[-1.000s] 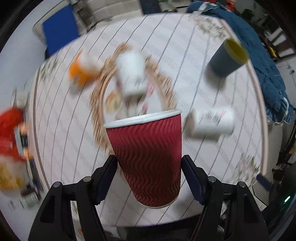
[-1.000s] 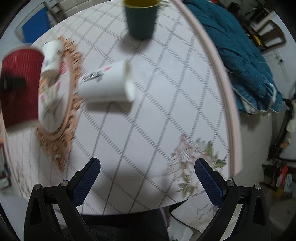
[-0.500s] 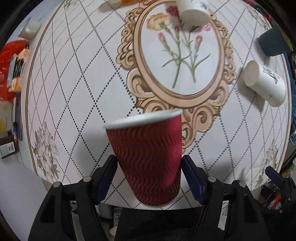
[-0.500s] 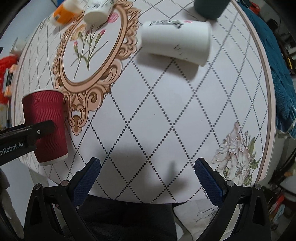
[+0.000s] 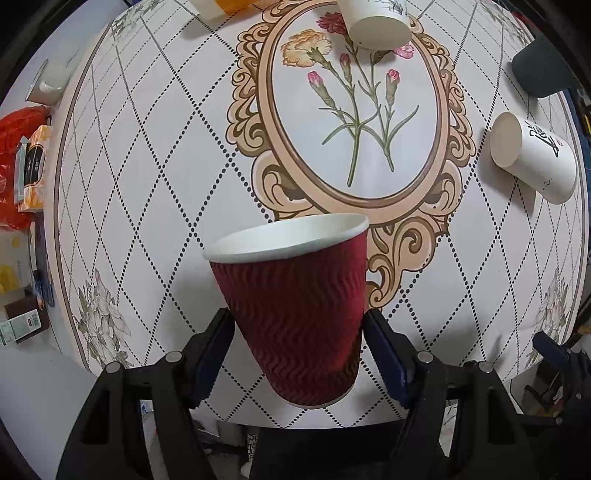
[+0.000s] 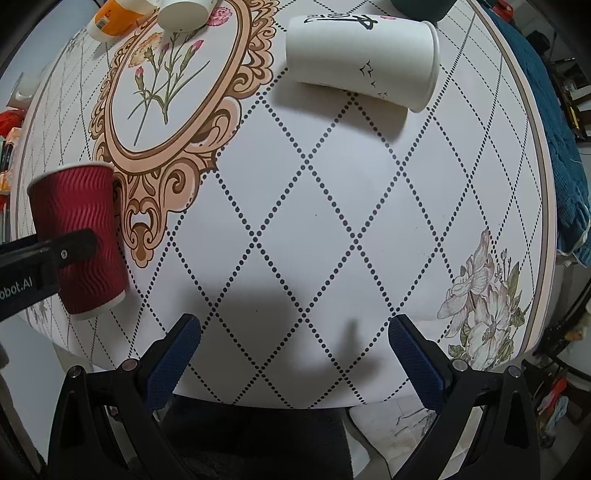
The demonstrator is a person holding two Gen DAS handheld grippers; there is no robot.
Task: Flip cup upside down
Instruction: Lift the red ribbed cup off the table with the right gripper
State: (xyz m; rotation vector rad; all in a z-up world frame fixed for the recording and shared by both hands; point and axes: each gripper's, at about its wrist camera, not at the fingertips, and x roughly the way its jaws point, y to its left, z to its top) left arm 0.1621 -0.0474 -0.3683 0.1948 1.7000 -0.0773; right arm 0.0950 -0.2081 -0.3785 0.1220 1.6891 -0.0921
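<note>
My left gripper [image 5: 297,328] is shut on a dark red ribbed paper cup [image 5: 295,306], held by its sides, rim away from the camera, above the near edge of the round table [image 5: 147,229]. The white rim and a bit of the inside show. The same red cup [image 6: 79,236] shows in the right wrist view at the left, with a left finger [image 6: 48,251] across it. My right gripper [image 6: 293,354] is open and empty over the table's near edge.
A white printed paper cup [image 6: 362,62] lies on its side at the back right; it also shows in the left wrist view [image 5: 532,155]. Another white cup [image 5: 376,18], an orange-and-white bottle [image 6: 118,18] and a dark cup [image 5: 543,70] sit at the far side.
The left gripper has tilted down toward the table with the red cup, whose open mouth now shows. The right gripper has come closer over the table and stays open.
</note>
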